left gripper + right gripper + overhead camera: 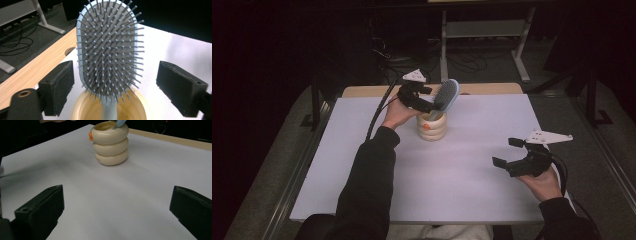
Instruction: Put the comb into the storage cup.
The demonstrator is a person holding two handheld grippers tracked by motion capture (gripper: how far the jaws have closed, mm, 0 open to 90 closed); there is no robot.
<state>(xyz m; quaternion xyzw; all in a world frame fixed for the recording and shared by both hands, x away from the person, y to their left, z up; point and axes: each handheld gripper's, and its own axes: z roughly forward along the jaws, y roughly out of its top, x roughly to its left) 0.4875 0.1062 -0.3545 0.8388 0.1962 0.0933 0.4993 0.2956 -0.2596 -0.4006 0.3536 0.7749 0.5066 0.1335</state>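
Observation:
A pale blue hairbrush (446, 95) (110, 47) with grey bristles stands handle-down in a cream ringed holder (432, 127) (82, 110) (110, 143) that has an orange spot on its side. My left gripper (427, 97) (115, 85) hovers just left of the brush head, open, its jaws set wide on either side of the brush without touching it. My right gripper (508, 151) (116, 212) is open near the table's right edge, empty, and faces the holder from a distance.
A white sheet (462, 170) covers the table; a strip of wooden tabletop (492, 88) shows along the far edge. Beyond it, the dark floor holds cables and a white desk frame (484, 30).

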